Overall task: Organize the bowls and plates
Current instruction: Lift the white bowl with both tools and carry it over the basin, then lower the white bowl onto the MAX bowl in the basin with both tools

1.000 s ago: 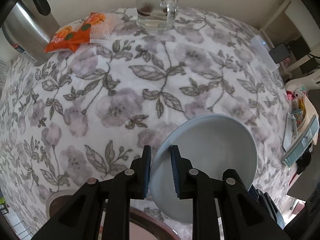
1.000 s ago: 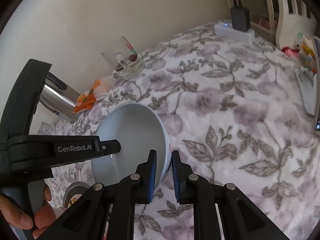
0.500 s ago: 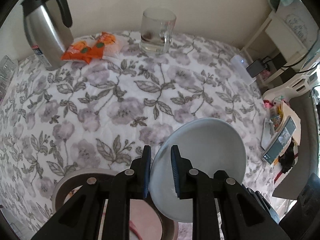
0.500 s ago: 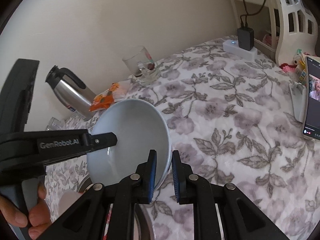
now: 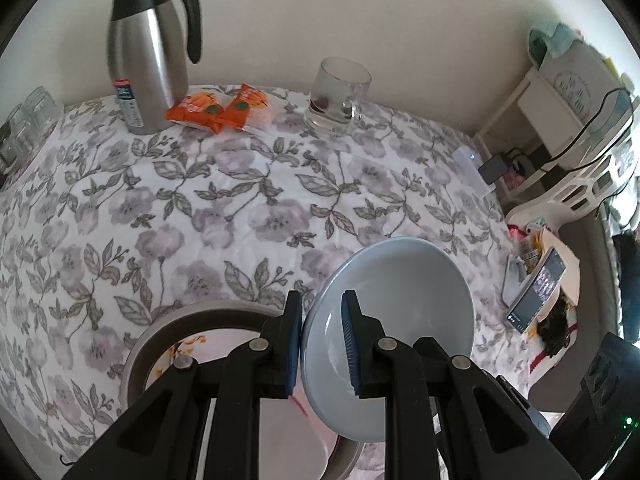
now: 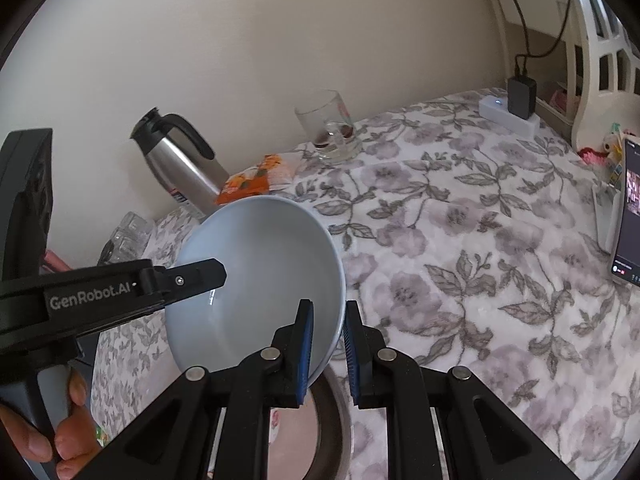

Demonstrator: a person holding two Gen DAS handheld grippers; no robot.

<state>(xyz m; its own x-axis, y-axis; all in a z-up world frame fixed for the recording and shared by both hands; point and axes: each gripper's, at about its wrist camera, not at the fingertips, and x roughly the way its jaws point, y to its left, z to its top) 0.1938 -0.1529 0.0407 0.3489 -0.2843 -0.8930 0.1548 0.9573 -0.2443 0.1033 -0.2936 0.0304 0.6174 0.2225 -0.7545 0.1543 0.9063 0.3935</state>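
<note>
Both grippers hold a pale blue bowl [image 5: 400, 312] in the air above the floral tablecloth, and it hangs tilted. In the left wrist view my left gripper [image 5: 320, 344] is shut on the bowl's left rim. In the right wrist view my right gripper [image 6: 328, 348] is shut on the bowl's [image 6: 256, 264] right rim. One of the left gripper's fingers [image 6: 196, 276] shows there at the opposite rim, with a person's hand [image 6: 60, 420] on the handle. Under the bowl lies a grey-rimmed plate [image 5: 160, 328] with a flower print, partly hidden by the grippers.
Along the wall stand a steel jug [image 5: 148, 52], orange snack packets [image 5: 224, 110] and a glass mug [image 5: 340, 96]. Small glasses [image 5: 24, 120] sit at the far left. A white power strip [image 5: 472, 168] and a propped phone [image 5: 536, 288] are at the table's right edge.
Both grippers have risen and drawn back with the bowl still held. The grey-rimmed plate beneath has come into view, and the whole jug now shows.
</note>
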